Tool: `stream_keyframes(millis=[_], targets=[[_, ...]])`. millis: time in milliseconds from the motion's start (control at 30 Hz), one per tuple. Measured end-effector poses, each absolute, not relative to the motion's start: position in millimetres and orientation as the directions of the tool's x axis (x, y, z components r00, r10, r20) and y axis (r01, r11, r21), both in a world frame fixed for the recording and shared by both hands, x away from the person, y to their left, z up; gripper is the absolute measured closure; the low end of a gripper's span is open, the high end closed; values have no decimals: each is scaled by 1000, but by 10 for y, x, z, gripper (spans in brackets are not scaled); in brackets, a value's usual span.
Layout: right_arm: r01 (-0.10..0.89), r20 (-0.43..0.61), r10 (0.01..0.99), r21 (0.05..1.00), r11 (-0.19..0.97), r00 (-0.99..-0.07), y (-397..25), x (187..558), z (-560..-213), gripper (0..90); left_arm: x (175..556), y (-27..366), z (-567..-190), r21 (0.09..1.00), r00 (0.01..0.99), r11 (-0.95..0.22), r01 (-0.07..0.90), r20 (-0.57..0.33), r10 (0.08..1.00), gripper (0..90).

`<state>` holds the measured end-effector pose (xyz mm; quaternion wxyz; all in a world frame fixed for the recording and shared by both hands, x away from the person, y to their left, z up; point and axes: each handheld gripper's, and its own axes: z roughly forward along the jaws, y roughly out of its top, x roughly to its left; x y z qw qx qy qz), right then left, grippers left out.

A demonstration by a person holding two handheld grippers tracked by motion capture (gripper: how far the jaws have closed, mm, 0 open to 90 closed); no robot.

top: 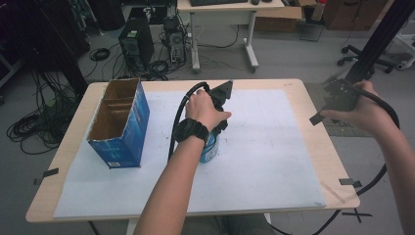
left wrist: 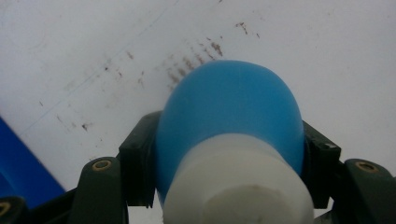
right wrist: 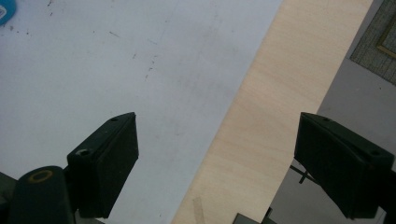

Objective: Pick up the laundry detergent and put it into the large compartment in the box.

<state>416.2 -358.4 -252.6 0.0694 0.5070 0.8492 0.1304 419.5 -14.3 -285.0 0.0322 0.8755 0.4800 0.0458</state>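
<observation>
left gripper (left wrist: 229, 154) | jaws clamped on blue rounded plastic bottle (left wrist: 231, 107) with white cap | right gripper (right wrist: 217, 158) wide apart, empty

You sit in a lab or office workroom: computer towers (top: 136, 43) and cable tangles (top: 34, 128) on grey floor, a desk (top: 225, 10), an office chair base (top: 364, 56).
</observation>
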Motion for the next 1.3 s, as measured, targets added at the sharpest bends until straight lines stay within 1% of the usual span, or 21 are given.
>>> stream_keyframes(millis=[400,1033,1300], targets=[[838,13,877,301,455,-481,-3595,4128,-2490,139,4167,-105,-2734,96,517,-516,851,18,856,372],[832,25,872,315,458,-489,-3606,4077,-2421,148,4098,-122,-2162,99,528,-528,843,27,849,372],[831,27,869,308,464,-495,-3598,4089,-2435,148,4093,-115,-2008,107,526,-525,844,16,850,372]])
